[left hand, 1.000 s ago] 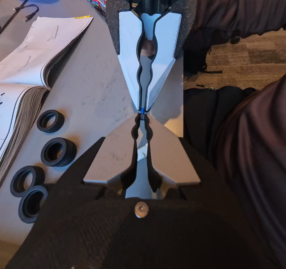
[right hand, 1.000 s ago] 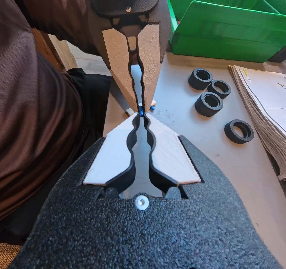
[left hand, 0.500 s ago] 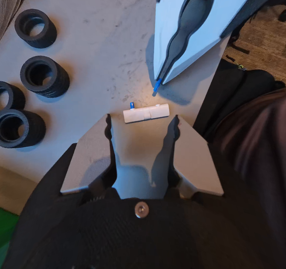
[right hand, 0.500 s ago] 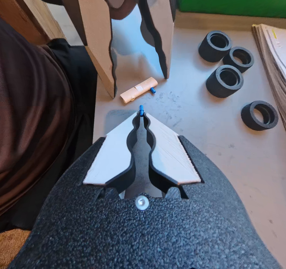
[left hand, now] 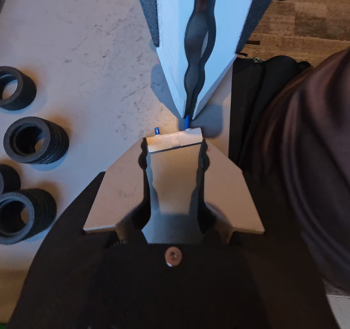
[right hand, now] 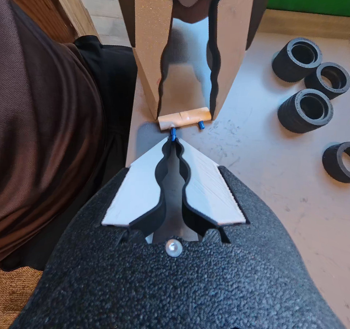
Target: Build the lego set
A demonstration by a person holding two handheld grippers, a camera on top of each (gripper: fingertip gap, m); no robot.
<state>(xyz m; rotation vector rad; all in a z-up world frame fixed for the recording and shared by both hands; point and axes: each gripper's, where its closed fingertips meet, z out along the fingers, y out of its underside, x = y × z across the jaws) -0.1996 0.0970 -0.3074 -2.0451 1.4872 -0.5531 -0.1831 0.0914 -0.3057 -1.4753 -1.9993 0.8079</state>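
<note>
Left wrist view: left gripper (left hand: 174, 142) spread wide, straddling white beam (left hand: 175, 139) lying crosswise on desk (left hand: 85, 45).
Right wrist view: right gripper (right hand: 172, 139) clamps blue pin (right hand: 173, 132), tip at beam's near-left hole.

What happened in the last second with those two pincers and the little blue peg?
The left gripper let go of the small blue peg, opened and dropped to straddle the short white beam. The right gripper kept the peg and carried it down to the beam's end hole. The black rubber tyres stayed put.
</note>
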